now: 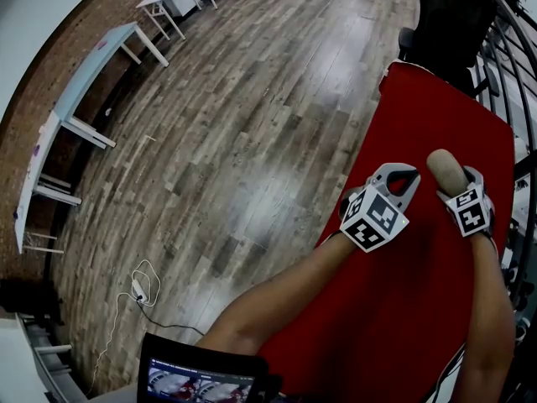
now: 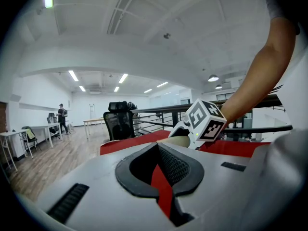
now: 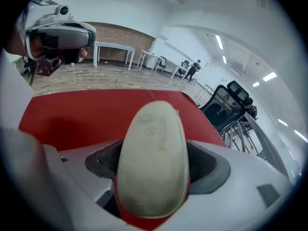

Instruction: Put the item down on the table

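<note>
A beige oval item (image 1: 445,170), like a shoe sole, stands up from my right gripper (image 1: 457,183), which is shut on it above the red table (image 1: 419,309). In the right gripper view the item (image 3: 154,158) fills the space between the jaws of the right gripper (image 3: 154,182) and hides their tips. My left gripper (image 1: 401,176) hovers just left of it, shut with nothing held. In the left gripper view the left gripper (image 2: 160,167) has closed jaws framing a strip of red table, with the item (image 2: 175,141) and the right gripper's marker cube (image 2: 206,120) just beyond.
A black office chair (image 1: 449,15) stands at the table's far end, and a metal railing (image 1: 513,53) runs along its right side. White tables (image 1: 92,74) line the brick wall at left. A cable (image 1: 143,288) lies on the wooden floor. A screen (image 1: 201,380) sits at the bottom edge.
</note>
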The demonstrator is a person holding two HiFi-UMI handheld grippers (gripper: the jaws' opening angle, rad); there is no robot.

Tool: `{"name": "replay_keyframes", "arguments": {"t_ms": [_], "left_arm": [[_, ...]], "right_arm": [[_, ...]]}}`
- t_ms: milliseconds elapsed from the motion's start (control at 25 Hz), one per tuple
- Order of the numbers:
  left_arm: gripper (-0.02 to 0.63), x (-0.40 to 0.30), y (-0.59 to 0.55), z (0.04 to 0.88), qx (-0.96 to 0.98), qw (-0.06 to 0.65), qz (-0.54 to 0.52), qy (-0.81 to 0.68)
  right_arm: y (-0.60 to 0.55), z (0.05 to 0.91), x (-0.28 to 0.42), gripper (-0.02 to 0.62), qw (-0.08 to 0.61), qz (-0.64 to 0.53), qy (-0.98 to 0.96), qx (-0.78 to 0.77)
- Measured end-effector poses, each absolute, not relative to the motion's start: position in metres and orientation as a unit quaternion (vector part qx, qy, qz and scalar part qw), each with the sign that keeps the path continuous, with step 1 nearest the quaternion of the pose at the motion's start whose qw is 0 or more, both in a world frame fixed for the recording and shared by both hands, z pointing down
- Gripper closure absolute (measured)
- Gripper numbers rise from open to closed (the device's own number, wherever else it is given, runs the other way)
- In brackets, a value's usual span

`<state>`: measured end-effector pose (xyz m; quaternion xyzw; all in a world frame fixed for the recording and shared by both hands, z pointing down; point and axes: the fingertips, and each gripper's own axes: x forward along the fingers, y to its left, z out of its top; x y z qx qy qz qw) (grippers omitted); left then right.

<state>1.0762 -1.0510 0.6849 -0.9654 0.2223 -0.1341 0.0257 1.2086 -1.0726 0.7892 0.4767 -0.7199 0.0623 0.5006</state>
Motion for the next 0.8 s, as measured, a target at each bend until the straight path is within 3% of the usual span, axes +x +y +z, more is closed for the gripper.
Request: {"name": "replay_keyframes", "arguments": {"t_ms": [240, 800], "left_arm": [[0.604, 1.078, -1.055, 0.697, -0.964, 0.021, -0.141, 0.223], [0.604, 1.072, -1.052, 0.697, -0.964, 0.017, -0.144, 0.222]], "right_arm": [[-1.08, 0.801, 1.208, 0.219, 0.469, 0.088, -0.732, 0.486], [-1.056, 0.816, 1.219, 0.219, 0.465, 0.17, -0.716, 0.493]]}}
